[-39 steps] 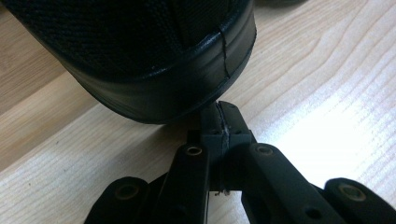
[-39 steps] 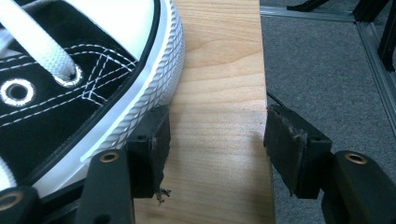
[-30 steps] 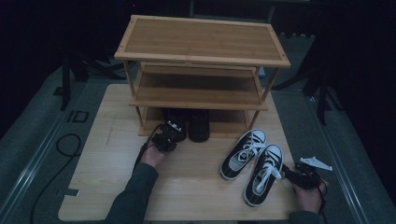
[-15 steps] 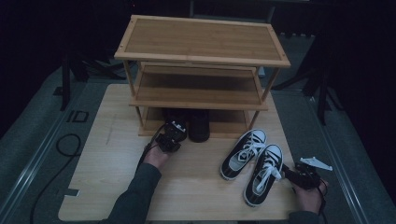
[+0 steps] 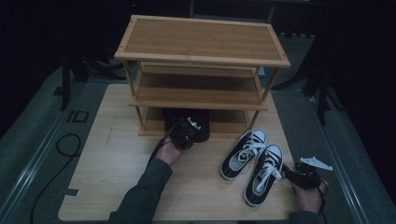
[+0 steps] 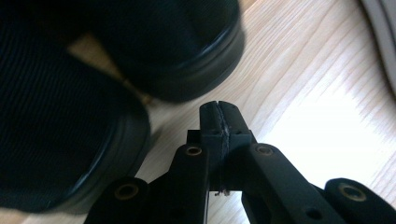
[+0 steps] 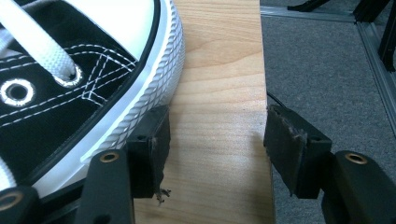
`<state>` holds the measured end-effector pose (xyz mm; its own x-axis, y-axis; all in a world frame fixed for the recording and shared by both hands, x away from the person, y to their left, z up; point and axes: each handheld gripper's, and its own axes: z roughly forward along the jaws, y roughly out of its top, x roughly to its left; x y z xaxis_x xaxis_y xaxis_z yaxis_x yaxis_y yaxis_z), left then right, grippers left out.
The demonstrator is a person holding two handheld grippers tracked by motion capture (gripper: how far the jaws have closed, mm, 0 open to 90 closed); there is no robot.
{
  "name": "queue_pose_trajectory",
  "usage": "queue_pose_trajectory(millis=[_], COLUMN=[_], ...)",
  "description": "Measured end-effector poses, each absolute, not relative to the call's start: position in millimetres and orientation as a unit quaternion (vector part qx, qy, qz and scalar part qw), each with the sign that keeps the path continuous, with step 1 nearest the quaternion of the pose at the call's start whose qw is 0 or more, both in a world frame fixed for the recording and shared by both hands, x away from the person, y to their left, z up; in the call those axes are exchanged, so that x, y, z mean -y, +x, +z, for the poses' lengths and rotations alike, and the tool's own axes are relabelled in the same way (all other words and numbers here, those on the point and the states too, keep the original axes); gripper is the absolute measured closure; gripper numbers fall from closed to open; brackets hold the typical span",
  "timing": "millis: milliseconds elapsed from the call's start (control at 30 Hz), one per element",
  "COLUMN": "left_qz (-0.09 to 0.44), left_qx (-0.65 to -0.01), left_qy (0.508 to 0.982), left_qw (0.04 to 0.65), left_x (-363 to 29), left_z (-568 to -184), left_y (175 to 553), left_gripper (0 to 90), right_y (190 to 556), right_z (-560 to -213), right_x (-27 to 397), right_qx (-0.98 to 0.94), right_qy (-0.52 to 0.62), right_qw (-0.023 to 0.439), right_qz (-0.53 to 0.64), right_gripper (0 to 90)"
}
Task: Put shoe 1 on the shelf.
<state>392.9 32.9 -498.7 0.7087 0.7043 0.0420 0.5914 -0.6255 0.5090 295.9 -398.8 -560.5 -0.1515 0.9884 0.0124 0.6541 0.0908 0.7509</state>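
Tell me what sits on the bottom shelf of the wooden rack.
On the bottom shelf of the wooden rack, a pair of black shoes stands at its front edge, with the left gripper, shut, just before them. The middle shelf covers the space behind them.

1. Black shoes [image 6: 70, 130] blurring, getting cut off by the frame's top & left edges in left tool view.
2. Sneaker [image 7: 70, 84] running off the frame's left edge.
3. Rack [image 5: 201, 74] hiding the black shoes' fronts.
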Motion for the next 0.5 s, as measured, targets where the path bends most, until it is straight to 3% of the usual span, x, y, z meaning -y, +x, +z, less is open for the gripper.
queue_pose_trajectory(millis=[500], left_qz=[0.135], left_qx=[-0.327], left_qy=[0.909], left_qw=[0.220], left_x=[17.1], left_z=[-492.3], left_y=[405.4], left_gripper=[90.0], right_y=[295.9], right_z=[-560.5], right_x=[399.0], right_qx=[-0.690], right_qy=[0.595], right_qw=[0.264], right_qz=[0.317], right_gripper=[40.6])
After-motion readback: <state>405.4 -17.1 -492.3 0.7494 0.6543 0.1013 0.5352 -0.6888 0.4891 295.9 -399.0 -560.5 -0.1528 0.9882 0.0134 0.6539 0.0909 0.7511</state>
